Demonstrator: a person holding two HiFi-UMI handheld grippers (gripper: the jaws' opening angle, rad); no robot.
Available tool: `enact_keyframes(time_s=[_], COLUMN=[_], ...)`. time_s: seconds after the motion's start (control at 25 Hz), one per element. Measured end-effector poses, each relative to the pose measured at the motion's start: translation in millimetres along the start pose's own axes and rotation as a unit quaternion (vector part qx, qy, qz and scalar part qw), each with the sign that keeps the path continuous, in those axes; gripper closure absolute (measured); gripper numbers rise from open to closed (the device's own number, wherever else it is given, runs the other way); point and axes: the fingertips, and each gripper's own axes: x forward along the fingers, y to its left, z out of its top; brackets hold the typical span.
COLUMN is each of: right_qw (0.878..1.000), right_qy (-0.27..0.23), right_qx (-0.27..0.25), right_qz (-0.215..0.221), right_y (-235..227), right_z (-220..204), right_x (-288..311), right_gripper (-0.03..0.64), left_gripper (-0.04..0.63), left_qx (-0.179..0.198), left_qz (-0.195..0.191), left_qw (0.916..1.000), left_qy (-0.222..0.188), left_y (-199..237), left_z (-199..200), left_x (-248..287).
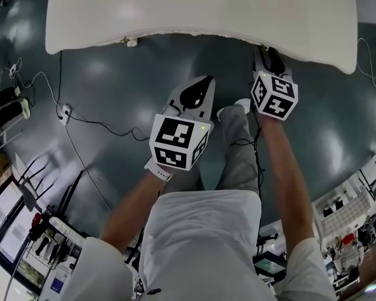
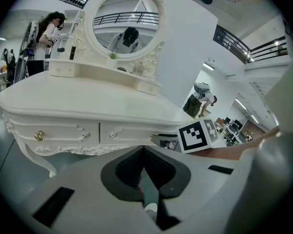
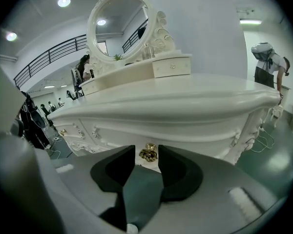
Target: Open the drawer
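Right gripper (image 3: 146, 156), jaws spread, lines up on the drawer's (image 3: 195, 139) gold knob (image 3: 148, 151) at the dressing table's (image 3: 185, 106) front — evidently positioned to clamp and pull — while left gripper (image 2: 144, 149), closed on nothing, hangs short of that table.

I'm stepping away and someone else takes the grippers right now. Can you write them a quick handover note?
Right gripper: jaws open, with the drawer's gold knob in the gap at their tips, not clamped.
Left gripper: jaws together, empty, held back from the dressing table.
Done: right gripper lined up on the knob.
Left to do: close on the knob and pull; the drawer looks fully shut.
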Motion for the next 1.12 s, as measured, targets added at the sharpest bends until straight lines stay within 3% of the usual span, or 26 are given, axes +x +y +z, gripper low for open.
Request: enact_keyframes(time_s=[1.12], right_qw=[1.000], right_qy=[0.029], right_qx=[0.004], right_qz=[-0.012], right_y=[-4.3], right_z=[-3.2], right_x=[11.2], right_gripper=[0.491], left_gripper=[0.595], left_qx=[0.004], left_qz=[-0.001], left_qw=[1.0000], left_qy=[0.005], left_y=[9.6], left_z=[-1.6], left_x=[-1.8])
